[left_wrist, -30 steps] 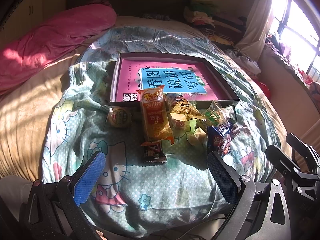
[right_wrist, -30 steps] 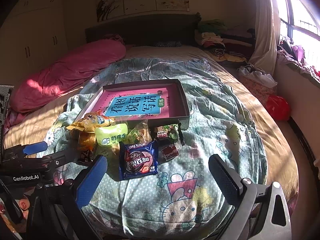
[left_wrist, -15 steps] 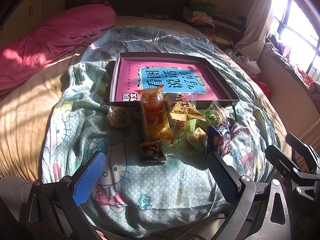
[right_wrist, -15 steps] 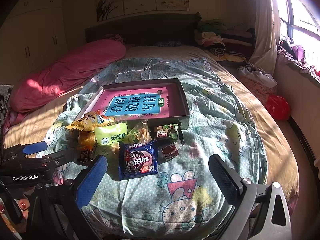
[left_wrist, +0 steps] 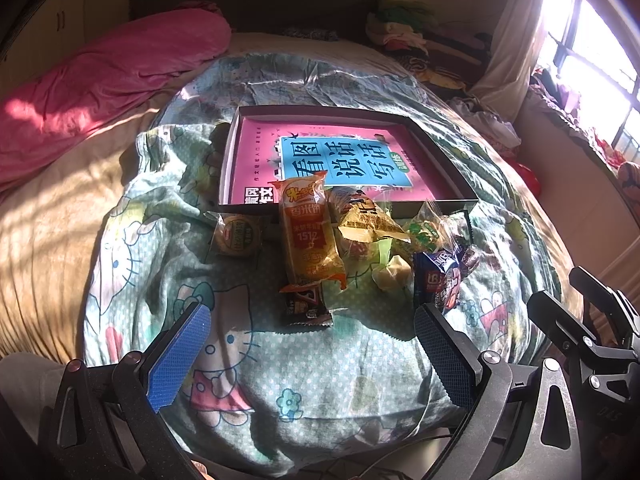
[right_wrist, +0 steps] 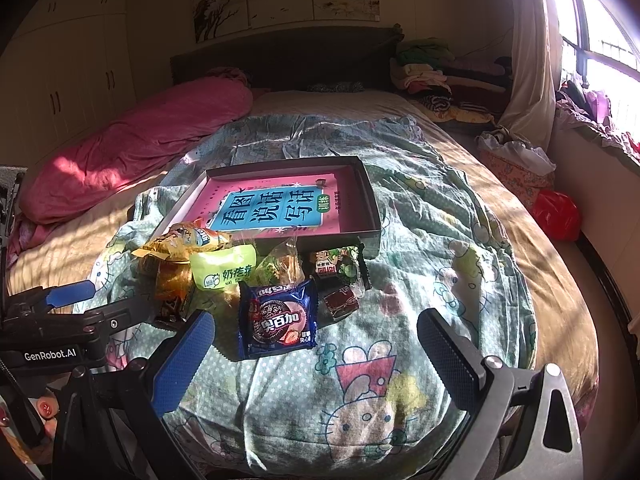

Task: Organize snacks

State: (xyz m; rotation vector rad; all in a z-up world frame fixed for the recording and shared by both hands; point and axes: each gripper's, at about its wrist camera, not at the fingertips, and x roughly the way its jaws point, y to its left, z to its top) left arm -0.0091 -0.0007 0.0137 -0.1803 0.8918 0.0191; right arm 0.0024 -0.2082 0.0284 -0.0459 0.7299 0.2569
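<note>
Snack packets lie heaped on a cartoon-print quilt (right_wrist: 420, 264) against the near wall of a shallow dark box (right_wrist: 370, 200).

Both the left gripper (left_wrist: 312, 354) and the right gripper (right_wrist: 316, 354) hang with their textured blue pads spread wide, gripping nothing. Crinkled foil wrappers crowd the box's near edge: a long orange rice-cracker pack (left_wrist: 308, 232) leans on its rim, a glossy blue cookie packet (right_wrist: 278, 322) lies flat nearest the right gripper, and a round cake (left_wrist: 236, 234) sits just left of the pile. A pink book (right_wrist: 276, 208) covers the box floor. Soft, rumpled quilt stretches between the pile and both grippers.
</note>
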